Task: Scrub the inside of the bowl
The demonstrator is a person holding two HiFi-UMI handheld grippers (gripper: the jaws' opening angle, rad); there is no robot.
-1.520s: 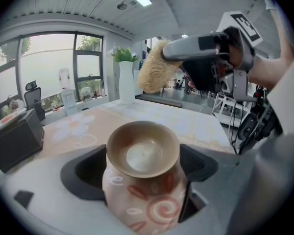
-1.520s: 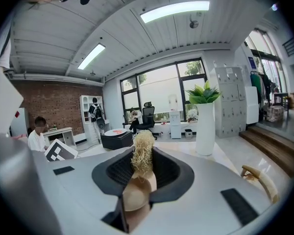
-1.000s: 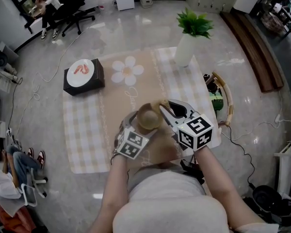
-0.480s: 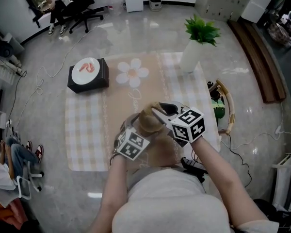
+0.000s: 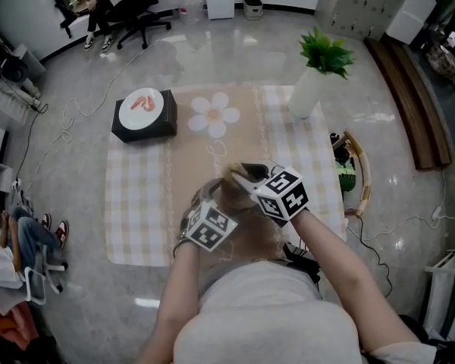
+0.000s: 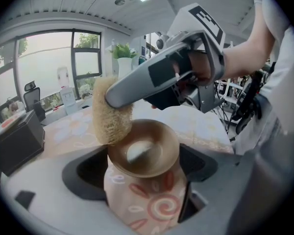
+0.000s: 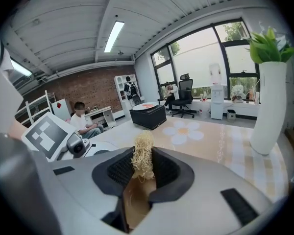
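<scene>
The left gripper's fingers were clamped on the bowl, one dark pad on each side of its outer wall, with the mouth turned toward that gripper's camera. The right gripper's fingers were closed on a straw-coloured fibre scrubber, whose frayed tuft stood up past the fingertips.

The left gripper view showed what the others did not. The bowl's inside was brown and glossy and caught a pale reflection. Its outside was pinkish with red swirls and leaf shapes. The scrubber's lower end lay against the left part of the rim, with the right gripper reaching in from above.

In the head view the two grippers met over the near middle of a checked cloth, and the bowl was mostly covered by them. Each gripper's cube bore black-and-white square markers, the right cube just beside the left cube.

Farther out on the cloth, a black box carried a white plate with something reddish on it. A white vase of green leaves stood well apart from the box, with a printed daisy between them.

Only the right gripper view showed a person seated at a desk before a brick wall.
</scene>
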